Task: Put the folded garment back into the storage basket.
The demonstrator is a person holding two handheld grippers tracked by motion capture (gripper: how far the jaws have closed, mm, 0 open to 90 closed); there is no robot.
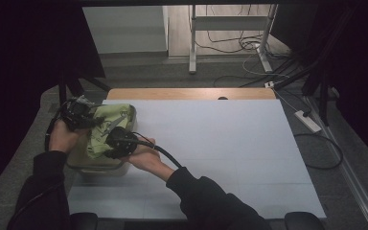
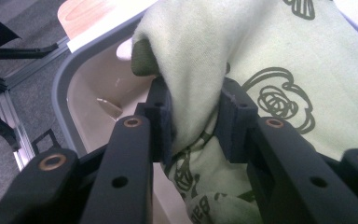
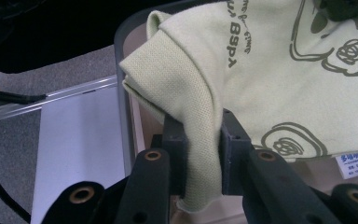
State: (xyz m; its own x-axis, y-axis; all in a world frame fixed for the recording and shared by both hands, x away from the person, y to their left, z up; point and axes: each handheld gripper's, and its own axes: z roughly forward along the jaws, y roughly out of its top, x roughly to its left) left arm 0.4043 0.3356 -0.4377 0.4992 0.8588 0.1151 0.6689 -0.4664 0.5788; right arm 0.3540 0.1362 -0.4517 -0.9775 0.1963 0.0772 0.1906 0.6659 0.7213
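Left gripper view puts the left tool (image 2: 193,121) closest, its black jaws clenched on a bunched fold of a pale green cloth (image 2: 261,56). The fabric looks soft and fine-knit, printed with dark olive line drawings like scribbled roses. Just past the jaws lies the smooth beige inside of a plastic tub (image 2: 88,88) with a grey rounded rim, and the cloth hangs partly into it.

Right gripper view gives the right tool (image 3: 204,149) the same way: jaws pinched on a doubled edge of the cloth (image 3: 261,60), where the ribbed weave shows plainly. A small white care label (image 3: 353,164) sits at the hem, and printed lettering runs across the upper part. The tub's rim (image 3: 123,93) curves beneath the fold, with the pale counter sheet (image 3: 79,144) off to the side.

High view sets it out farther off: both hands meet at the left of the counter (image 1: 220,143), each tool gripping one side of the cloth (image 1: 106,125) above the tub (image 1: 84,165), which stands at the counter's left edge. The left tool (image 1: 90,120) is on the far side, the right tool (image 1: 111,146) nearer the person.

I judge the step in hand to be lowering the cloth into the tub. The next move calls for sinking both tools together so the fabric settles inside the rim, then letting go without dragging a corner back out.
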